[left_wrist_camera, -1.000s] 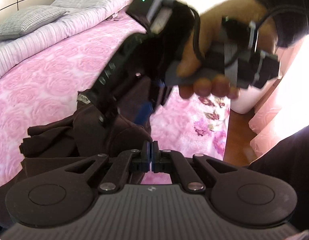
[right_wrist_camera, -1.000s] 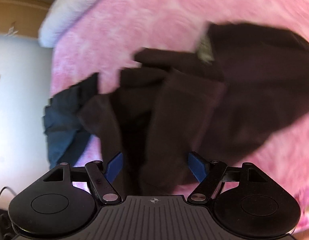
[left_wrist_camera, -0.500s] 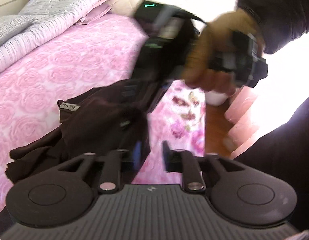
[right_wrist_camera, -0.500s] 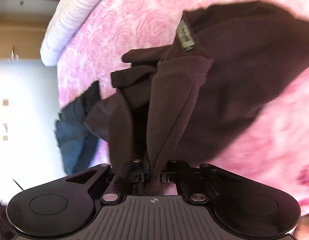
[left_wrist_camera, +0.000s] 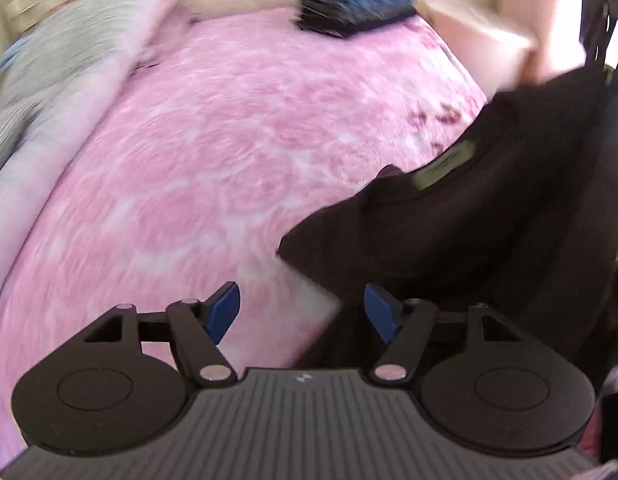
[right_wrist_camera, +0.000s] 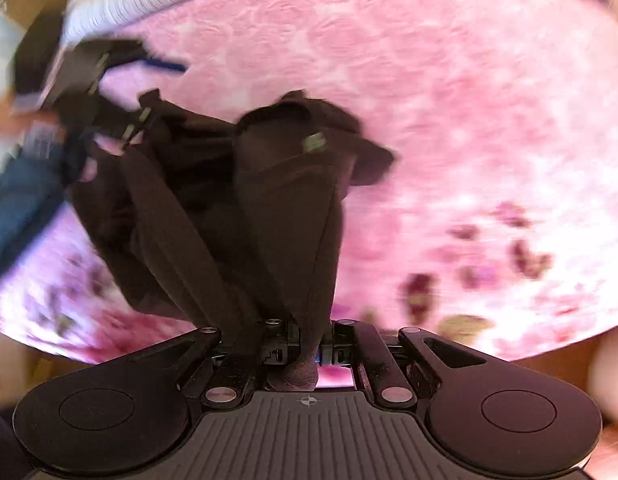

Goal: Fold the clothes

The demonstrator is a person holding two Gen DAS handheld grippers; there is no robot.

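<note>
Black grippers (left_wrist_camera: 301, 312), blue finger pads (left_wrist_camera: 223, 312)

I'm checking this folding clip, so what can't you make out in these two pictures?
- Label on the dark garment: text unreadable, motion blur, left wrist view.
- Garment's full shape: bunched, cut off by the right edge.
- Left gripper in the right wrist view: smeared by motion.
- Folded dark blue stack: blurred, contents unclear.

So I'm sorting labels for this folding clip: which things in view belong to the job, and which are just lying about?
In the job:
dark brown garment
right gripper, shut on it
left gripper, open
pink floral bedspread, the work surface

Lying about:
folded dark blue clothes
grey striped bedding
</note>
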